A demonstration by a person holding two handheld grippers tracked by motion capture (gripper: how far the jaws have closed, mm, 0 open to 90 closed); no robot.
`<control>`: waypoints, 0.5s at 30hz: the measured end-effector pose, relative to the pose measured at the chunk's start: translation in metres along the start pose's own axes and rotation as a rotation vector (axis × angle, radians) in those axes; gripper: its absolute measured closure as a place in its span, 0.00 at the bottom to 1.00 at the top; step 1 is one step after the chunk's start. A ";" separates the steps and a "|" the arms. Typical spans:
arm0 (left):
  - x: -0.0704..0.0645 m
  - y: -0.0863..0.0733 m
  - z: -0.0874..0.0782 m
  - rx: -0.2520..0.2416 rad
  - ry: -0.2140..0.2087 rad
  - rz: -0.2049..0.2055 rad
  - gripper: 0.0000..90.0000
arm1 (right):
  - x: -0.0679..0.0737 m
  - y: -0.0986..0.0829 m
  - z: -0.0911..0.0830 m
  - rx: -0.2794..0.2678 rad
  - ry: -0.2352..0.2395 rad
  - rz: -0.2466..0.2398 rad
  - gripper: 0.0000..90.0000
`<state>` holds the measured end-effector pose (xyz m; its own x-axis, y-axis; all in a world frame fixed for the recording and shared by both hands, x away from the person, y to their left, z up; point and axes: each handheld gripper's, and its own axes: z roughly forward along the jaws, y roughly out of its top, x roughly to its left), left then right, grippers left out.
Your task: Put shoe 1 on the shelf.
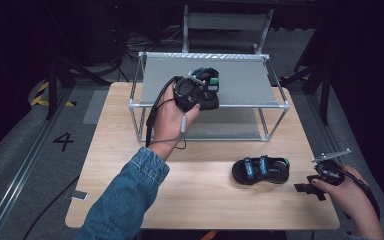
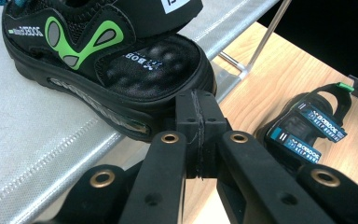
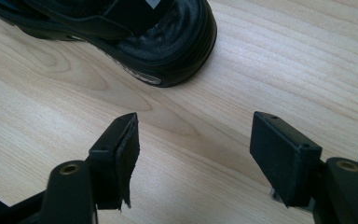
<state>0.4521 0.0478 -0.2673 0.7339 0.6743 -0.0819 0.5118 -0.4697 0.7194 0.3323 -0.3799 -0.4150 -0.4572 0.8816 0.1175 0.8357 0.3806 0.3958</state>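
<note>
A black sandal with green marks (image 1: 207, 87) (image 2: 112, 70) rests on the top shelf of a metal rack (image 1: 240, 82), its toe just over the front edge. My left gripper (image 1: 201, 97) (image 2: 198, 126) is at that toe, jaws pressed together with nothing visible between them. A second black sandal with blue straps (image 1: 261, 170) (image 2: 307, 128) (image 3: 135, 32) lies on the wooden table (image 1: 200, 190). My right gripper (image 1: 305, 187) (image 3: 193, 154) hovers low over the table just right of that sandal's toe, jaws wide apart and empty.
The rack has a grey fabric top shelf (image 2: 37, 135) and a lower shelf (image 1: 220, 127), and stands at the back of the table. The table's right edge (image 1: 325, 190) runs close by my right hand. Dark floor with cables surrounds the table.
</note>
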 end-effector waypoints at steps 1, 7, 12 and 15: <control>0.000 0.001 0.001 0.000 0.006 0.002 1.00 | 0.000 0.000 0.000 0.000 0.000 -0.001 0.37; 0.004 0.007 0.009 -0.010 0.035 -0.008 1.00 | 0.000 0.000 0.000 0.000 0.000 -0.001 0.37; 0.009 0.014 0.013 -0.016 0.078 -0.002 1.00 | -0.001 0.000 0.001 0.002 0.000 -0.001 0.37; 0.011 0.017 0.014 -0.016 0.088 -0.008 1.00 | -0.001 -0.001 0.000 0.002 0.003 0.001 0.37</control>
<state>0.4755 0.0395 -0.2657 0.6874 0.7258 -0.0279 0.5100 -0.4549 0.7300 0.3325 -0.3812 -0.4159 -0.4576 0.8810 0.1205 0.8367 0.3808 0.3935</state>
